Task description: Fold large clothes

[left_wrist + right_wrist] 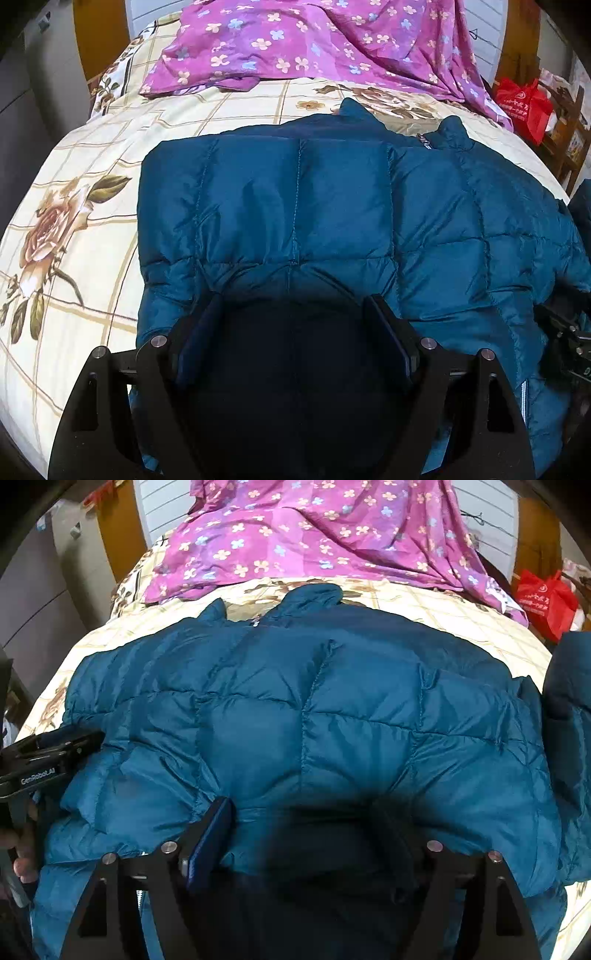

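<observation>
Your left gripper (291, 314) sits low over the near edge of the blue puffy coat (332, 206). Its two fingers (388, 332) stand wide apart. A dark bulge of the coat fills the gap between them. The fingers press at the sides of that bulge, but you cannot tell if they really pinch it.

Your right gripper (314, 830) is at the near edge of the same coat too. Its left finger (210, 838) shows clearly, with a blue pad. The other finger is blurred and dark. The gap between them is wide and full of dark coat cloth. You cannot tell if this gripper has a firm hold either.

In the right wrist view you can see your left gripper (48, 753) from the side, at the left edge of the coat, with your hand (22, 853) under it.

The coat lies spread out on the bed (81, 229), with its collar (354, 110) pointing away from you. One side is folded over the middle. Its zipper (524, 402) shows as a pale strip near the bottom right of the left wrist view.

The bed cover is cream with big roses and brown lines. A purple sheet with small flowers (295, 40) lies bunched at the far end of the bed. A red bag (524, 103) sits off to the right, beside the bed.
</observation>
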Demonstrator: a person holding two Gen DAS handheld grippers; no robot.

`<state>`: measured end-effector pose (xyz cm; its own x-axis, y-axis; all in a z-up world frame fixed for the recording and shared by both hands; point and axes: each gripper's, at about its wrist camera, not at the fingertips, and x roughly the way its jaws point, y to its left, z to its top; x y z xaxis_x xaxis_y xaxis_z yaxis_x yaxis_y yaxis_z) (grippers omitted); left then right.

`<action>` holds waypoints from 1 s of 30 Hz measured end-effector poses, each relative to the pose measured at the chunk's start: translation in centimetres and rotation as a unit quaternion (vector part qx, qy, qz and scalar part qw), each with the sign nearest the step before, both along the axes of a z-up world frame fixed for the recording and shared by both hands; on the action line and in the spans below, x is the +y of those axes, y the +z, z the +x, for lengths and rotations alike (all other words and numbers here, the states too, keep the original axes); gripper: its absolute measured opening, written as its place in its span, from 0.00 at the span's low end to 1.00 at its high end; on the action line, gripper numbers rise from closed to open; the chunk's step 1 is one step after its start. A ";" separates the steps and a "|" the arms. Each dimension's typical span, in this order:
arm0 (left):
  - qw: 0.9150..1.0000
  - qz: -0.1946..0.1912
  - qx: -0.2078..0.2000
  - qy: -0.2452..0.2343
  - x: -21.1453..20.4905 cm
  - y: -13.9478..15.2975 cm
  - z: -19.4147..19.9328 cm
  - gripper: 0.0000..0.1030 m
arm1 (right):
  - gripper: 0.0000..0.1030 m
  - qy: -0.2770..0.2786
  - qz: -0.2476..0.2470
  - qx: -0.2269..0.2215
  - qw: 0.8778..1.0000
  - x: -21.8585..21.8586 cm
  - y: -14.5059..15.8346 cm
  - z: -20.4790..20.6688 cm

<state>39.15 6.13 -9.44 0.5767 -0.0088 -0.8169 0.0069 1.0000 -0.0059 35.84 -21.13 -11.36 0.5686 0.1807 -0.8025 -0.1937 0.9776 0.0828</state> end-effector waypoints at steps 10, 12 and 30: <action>1.000 -0.005 0.000 0.015 -0.6 0.4 -0.8 0.78 | 0.80 -0.097 0.044 -0.019 0.994 0.3 2.2 5.6; 1.000 0.000 0.004 0.014 -0.8 0.4 -0.7 0.78 | 0.84 -0.091 0.019 -0.007 0.996 1.0 0.5 6.7; 0.997 -0.074 -0.027 0.007 -2.1 4.0 -5.6 0.78 | 0.85 -0.222 -0.018 -0.115 0.968 -22.2 10.1 -7.7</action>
<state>33.56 4.06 -5.47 0.6213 -0.1193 -0.7744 -0.0019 0.9881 -0.1537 28.15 -43.34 -1.29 0.7476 -0.1479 -0.6474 0.2370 0.9701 0.0521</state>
